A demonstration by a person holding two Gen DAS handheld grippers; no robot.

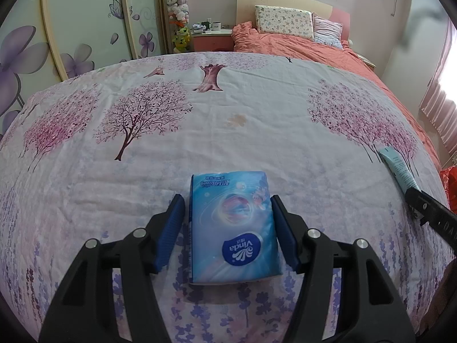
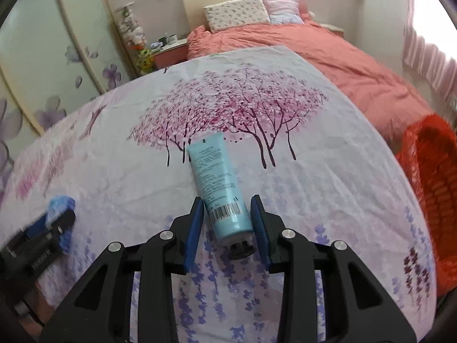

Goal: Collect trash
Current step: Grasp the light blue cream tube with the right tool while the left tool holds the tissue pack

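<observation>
A blue Vinda tissue pack (image 1: 232, 228) lies flat on the flowered cloth. My left gripper (image 1: 228, 200) straddles it, blue pads on either side, with a small gap at each side; the jaws are open. A light blue cream tube (image 2: 218, 183) lies on the cloth with its black cap toward me. My right gripper (image 2: 227, 201) brackets its cap end, pads close to its sides; the jaws stand slightly apart from it. The tube (image 1: 398, 168) and right gripper show at the right edge of the left wrist view. The left gripper with the pack (image 2: 57, 211) shows blurred at the left of the right wrist view.
A red plastic bag or basket (image 2: 428, 171) stands off the table's right edge. The tree-printed cloth (image 1: 228, 120) covers the table. Behind are a bed with an orange cover (image 1: 300, 45), a nightstand (image 1: 211, 35) and wardrobe doors at left.
</observation>
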